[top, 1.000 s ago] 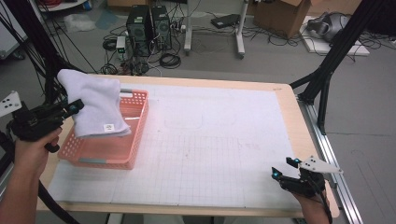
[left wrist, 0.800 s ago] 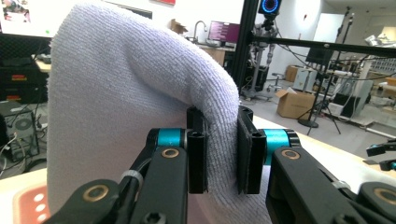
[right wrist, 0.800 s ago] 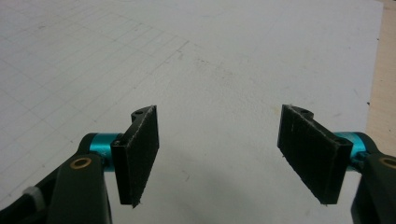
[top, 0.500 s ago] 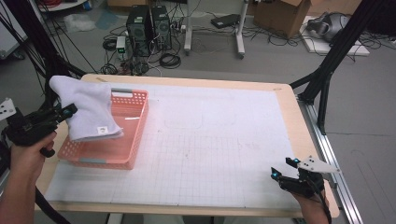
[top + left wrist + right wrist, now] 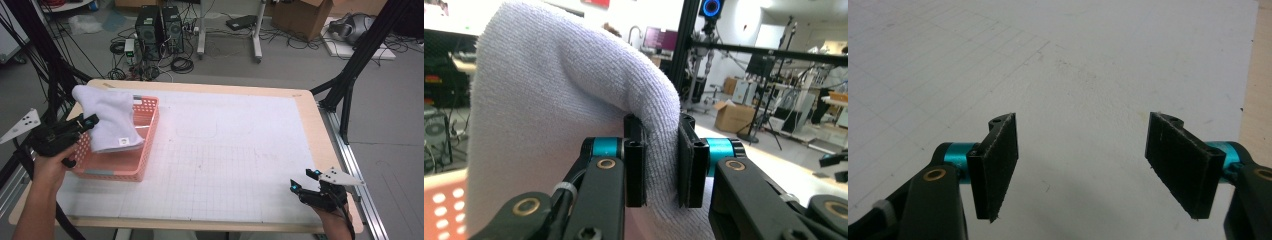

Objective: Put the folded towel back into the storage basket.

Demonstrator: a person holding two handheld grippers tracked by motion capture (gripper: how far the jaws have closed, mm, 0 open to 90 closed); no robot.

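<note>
1. Towel (image 5: 112, 120) at left of the high view, pinched by the left gripper (image 5: 91, 121); the cloth drapes over the near-left rim of the pink basket (image 5: 142, 165) and hangs down into it.
2. Left gripper view: both pads (image 5: 635, 167) pressed on a fold of the towel (image 5: 554, 125), cloth bunched between them and rising over the top of the jaws. Grip looks firm.
3. Right gripper (image 5: 303, 181) at lower right of the high view, low over the white mat (image 5: 240, 150), well apart from the basket. Right gripper view: fingers (image 5: 998, 160) spread wide, nothing between them.
4. Progress, as judged: towel is lifted and brought over the basket; most of the cloth is already inside the rim, but it is not yet let go, and part hangs outside the left wall.
5. Left to do, as judged: lower the towel fully in, open the left jaws, draw the hand clear. Right hand has no part yet.
</note>
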